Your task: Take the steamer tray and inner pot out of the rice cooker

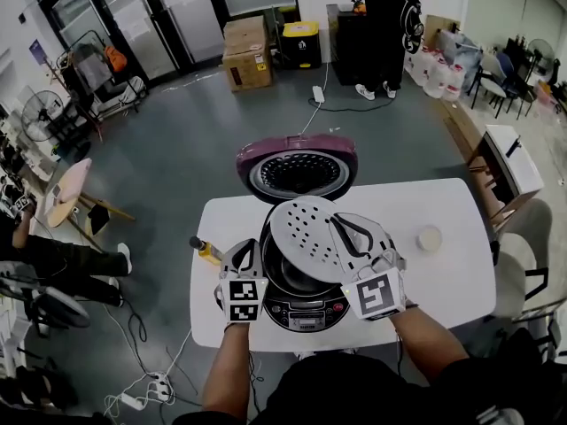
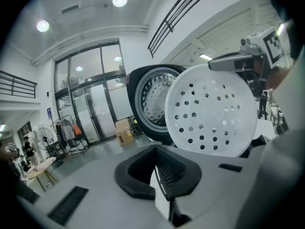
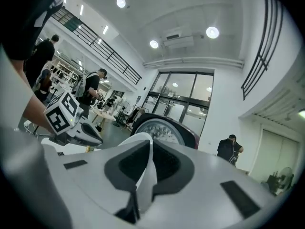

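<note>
The white perforated steamer tray (image 1: 307, 230) hangs tilted above the open rice cooker (image 1: 304, 306), lifted out of it. My left gripper (image 1: 252, 253) is shut on the tray's left rim (image 2: 160, 191); the tray's holed face (image 2: 214, 111) fills the left gripper view. My right gripper (image 1: 353, 237) is shut on the opposite rim, a white edge (image 3: 145, 173) pinched between its pads. The dark inner pot (image 1: 282, 277) sits inside the cooker under the tray. The cooker's maroon lid (image 1: 297, 162) stands open at the back.
The cooker stands on a white table (image 1: 443, 282). A small yellow bottle (image 1: 205, 250) lies left of the cooker and a small round cup (image 1: 430, 238) sits to its right. Cardboard boxes (image 1: 246, 53) and a standing person (image 1: 387, 25) are far behind.
</note>
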A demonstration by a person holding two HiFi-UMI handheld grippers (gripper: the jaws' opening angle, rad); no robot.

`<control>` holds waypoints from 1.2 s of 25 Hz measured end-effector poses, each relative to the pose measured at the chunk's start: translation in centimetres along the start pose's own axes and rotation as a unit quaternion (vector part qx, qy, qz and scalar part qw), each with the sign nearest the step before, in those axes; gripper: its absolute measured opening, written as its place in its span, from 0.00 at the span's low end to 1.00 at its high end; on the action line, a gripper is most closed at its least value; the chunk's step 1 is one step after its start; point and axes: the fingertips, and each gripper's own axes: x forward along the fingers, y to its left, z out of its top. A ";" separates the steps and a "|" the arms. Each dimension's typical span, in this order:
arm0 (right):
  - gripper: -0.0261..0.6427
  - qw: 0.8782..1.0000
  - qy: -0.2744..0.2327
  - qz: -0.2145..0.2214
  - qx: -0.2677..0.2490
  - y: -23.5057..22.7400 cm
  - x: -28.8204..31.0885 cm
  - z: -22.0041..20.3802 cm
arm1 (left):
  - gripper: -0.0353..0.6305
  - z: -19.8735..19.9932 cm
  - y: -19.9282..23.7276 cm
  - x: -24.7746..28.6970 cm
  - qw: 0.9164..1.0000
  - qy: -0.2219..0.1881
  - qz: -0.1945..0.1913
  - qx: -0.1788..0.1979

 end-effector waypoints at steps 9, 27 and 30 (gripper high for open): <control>0.07 0.998 -0.060 0.027 0.015 1.6 -2.0 5.0 | 0.05 2.1 1.1 -8.2 0.995 -0.063 0.053 -0.059; 0.07 0.997 -0.073 0.033 0.019 17.2 2.1 13.9 | 0.05 -6.5 14.0 -22.3 0.990 -0.076 0.086 -0.085; 0.07 0.997 -0.055 0.043 0.022 21.2 3.0 13.9 | 0.05 -9.0 15.9 -24.5 0.990 -0.072 0.088 -0.088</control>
